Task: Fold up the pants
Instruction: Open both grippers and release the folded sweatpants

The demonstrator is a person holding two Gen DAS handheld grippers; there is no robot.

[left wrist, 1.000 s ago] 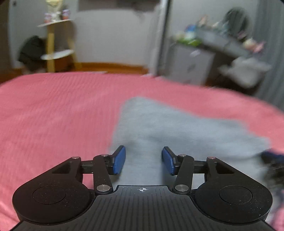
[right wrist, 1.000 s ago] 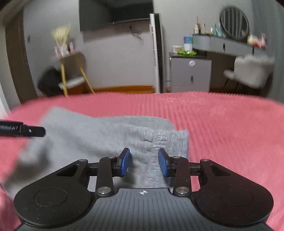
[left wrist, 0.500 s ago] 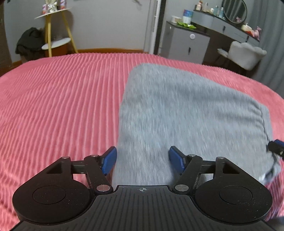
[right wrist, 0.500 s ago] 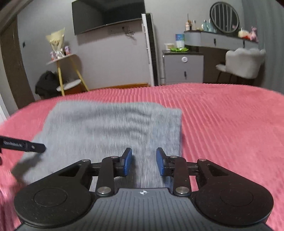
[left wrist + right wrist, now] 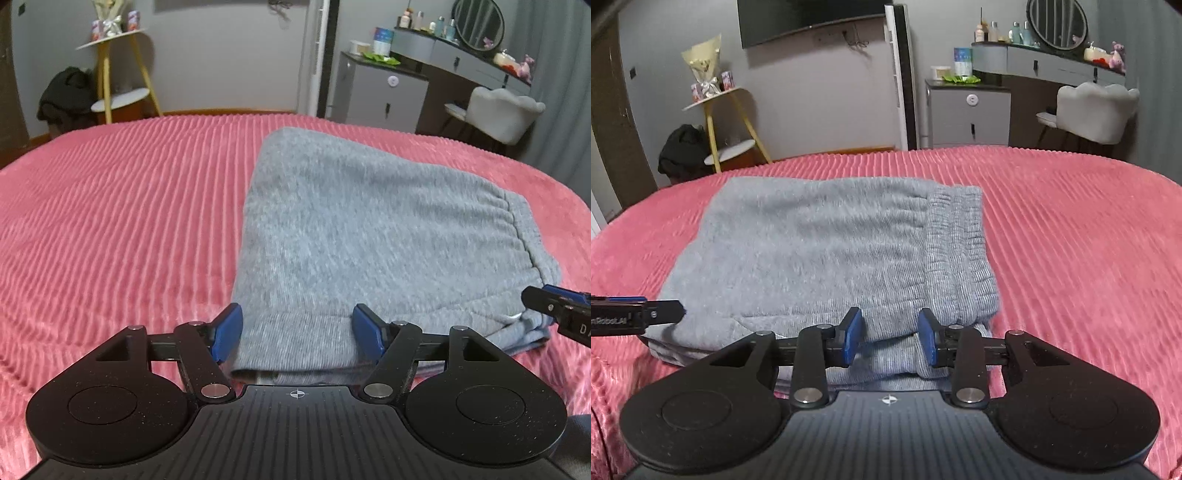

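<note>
Two handheld grippers are being held low over a bed covered by a ribbed pink blanket (image 5: 122, 206). Grey pants (image 5: 369, 236), folded into a compact stack, are being shown lying flat on the blanket just ahead of both grippers. The left gripper (image 5: 297, 330) is being held with its blue pads spread wide; the near edge of the stack is lying between them, and neither pad is seen pressing on the cloth. The right gripper (image 5: 890, 336) is being held with its pads parted more narrowly, with the near edge of the pants (image 5: 827, 251) between and beneath them; the fabric is not seen pinched. The ribbed waistband (image 5: 956, 236) is lying ahead and slightly right of the right gripper. Each gripper's tip is being glimpsed at the edge of the other's view, beside the stack. Beyond the bed, a yellow-legged side table (image 5: 716, 114), a grey cabinet (image 5: 967, 114) and a pale chair (image 5: 1093, 110) are being shown against the far wall.
</note>
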